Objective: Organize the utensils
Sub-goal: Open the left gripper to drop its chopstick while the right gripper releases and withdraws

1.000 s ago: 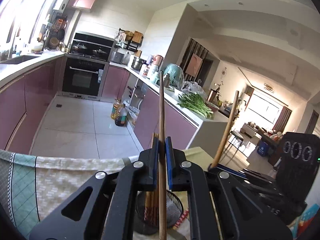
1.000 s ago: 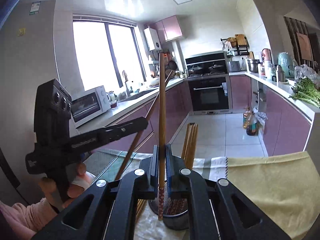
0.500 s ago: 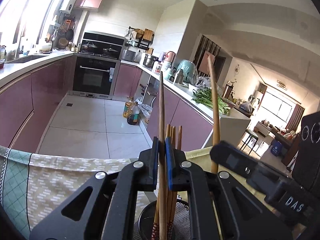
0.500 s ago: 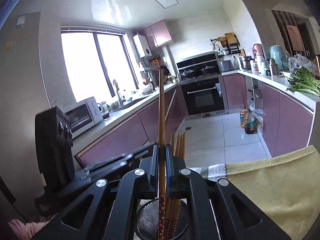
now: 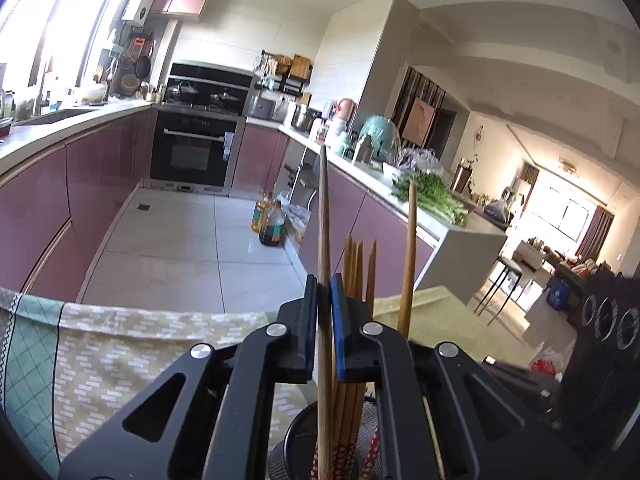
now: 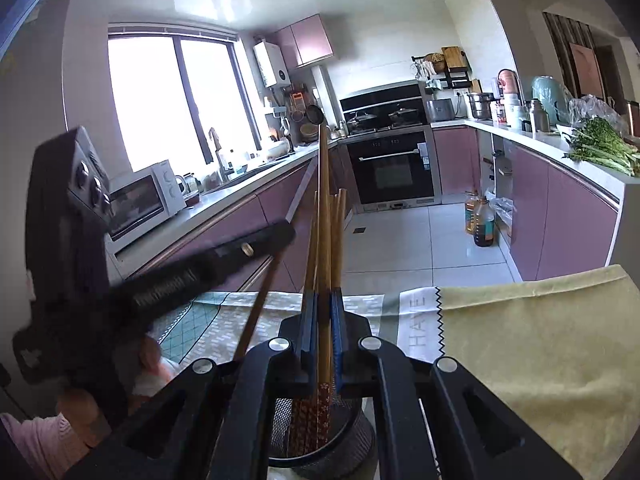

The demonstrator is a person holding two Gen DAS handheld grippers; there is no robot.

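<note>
My left gripper [image 5: 324,300] is shut on a wooden chopstick [image 5: 323,220] that stands upright, its lower end inside a black mesh holder [image 5: 296,446] with several other chopsticks [image 5: 354,264]. My right gripper [image 6: 323,312] is shut on another wooden chopstick [image 6: 323,200], its patterned lower end in the same mesh holder [image 6: 360,436]. The right-held chopstick [image 5: 409,256] also shows in the left wrist view. The left gripper body [image 6: 180,276] with its slanted chopstick [image 6: 260,308] shows in the right wrist view.
The holder stands on a table with a patterned green-beige cloth [image 5: 100,340] and a yellow cloth [image 6: 540,340]. Beyond the table edge are the tiled kitchen floor, pink cabinets, an oven [image 6: 390,168], oil bottles [image 6: 480,224] and greens [image 6: 600,148] on the counter.
Both grippers have come down and closer over the holder. Both held chopsticks now reach deeper into it among the others.
</note>
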